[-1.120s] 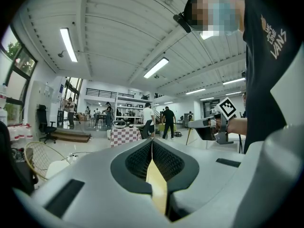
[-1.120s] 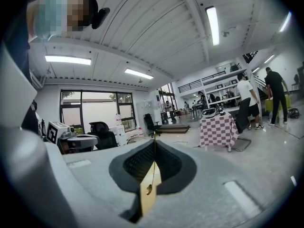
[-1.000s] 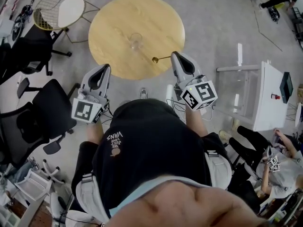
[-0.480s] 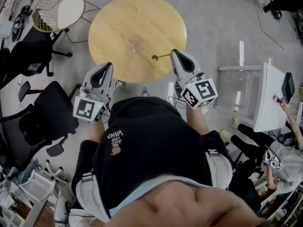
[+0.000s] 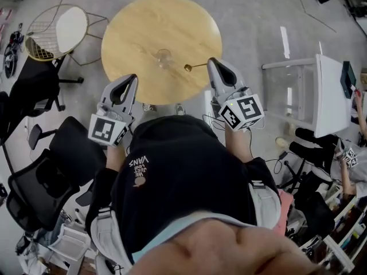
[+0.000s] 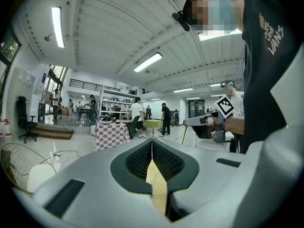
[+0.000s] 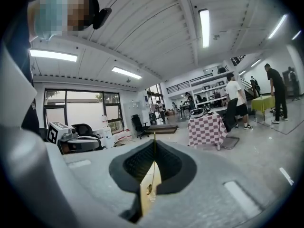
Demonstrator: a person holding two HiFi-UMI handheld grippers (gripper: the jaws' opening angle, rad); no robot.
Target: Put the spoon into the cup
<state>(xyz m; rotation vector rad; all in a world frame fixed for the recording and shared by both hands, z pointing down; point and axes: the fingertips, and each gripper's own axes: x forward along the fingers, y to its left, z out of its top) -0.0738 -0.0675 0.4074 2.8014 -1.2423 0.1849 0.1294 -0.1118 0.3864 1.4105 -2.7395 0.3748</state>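
The right gripper (image 5: 211,64) has its fingers (image 7: 167,161) pressed together on the handle end of the spoon (image 5: 188,69). The spoon sticks out leftward from the fingertips, its small gold bowl over the table (image 5: 143,27) a little in from the near right edge. In the right gripper view the thin handle runs down the seam between the closed fingers, and the bowl shows in the narrow gap below them against the wooden top.

The cup (image 5: 164,58), a clear glass, stands upright close to the middle of the round table. It is just left of the spoon's bowl and apart from it. How high the spoon is above the table top cannot be told.

The left gripper (image 5: 132,78) is at the table's near left edge, well apart from the cup. Its fingers (image 6: 135,159) are closed against each other with nothing between them; only a sliver of the wooden top shows through the gap beneath their tips.

On the floor off the table's far left edge stands a wire chair (image 5: 56,30) with a white seat, and black office chairs (image 5: 71,149) are at the near left. A white desk (image 5: 328,99) is off to the right. The left gripper view takes in a large hall with people and a stand draped in checked cloth (image 6: 112,135).
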